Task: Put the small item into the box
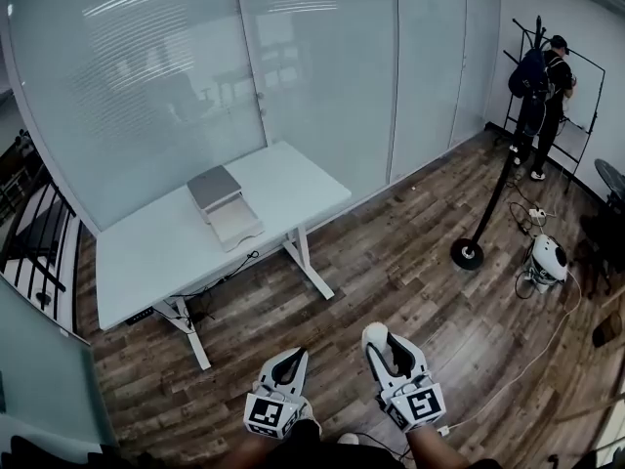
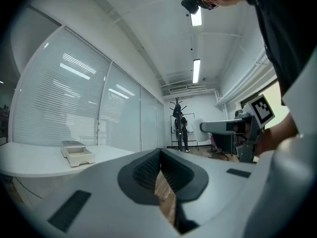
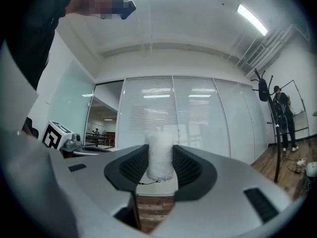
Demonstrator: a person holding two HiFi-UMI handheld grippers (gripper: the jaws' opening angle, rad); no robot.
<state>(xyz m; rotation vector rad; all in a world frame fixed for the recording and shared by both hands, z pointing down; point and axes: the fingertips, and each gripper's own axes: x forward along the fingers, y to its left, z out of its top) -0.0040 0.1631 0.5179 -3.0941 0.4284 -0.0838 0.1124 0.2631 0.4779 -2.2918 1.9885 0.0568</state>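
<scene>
The box (image 1: 226, 203) stands far ahead on a white table (image 1: 146, 252), grey lid on top and a cream tray pulled out; the left gripper view shows the box (image 2: 77, 152) small at the left. My right gripper (image 3: 160, 166) is shut on the small item (image 3: 160, 155), a white, fuzzy, upright cylinder pressed between both pads. In the head view that item (image 1: 374, 334) shows as a white lump at the right gripper's (image 1: 381, 342) tip, low over the wood floor. My left gripper (image 2: 159, 168) is shut with nothing in it, beside the right one (image 1: 286, 362).
Frosted glass walls run behind the table. A person (image 1: 542, 96) stands at a rack in the far right corner. A pole on a round black base (image 1: 469, 252), a white device (image 1: 547, 260) and cables lie on the floor at the right. A railing (image 1: 34, 233) is at the left.
</scene>
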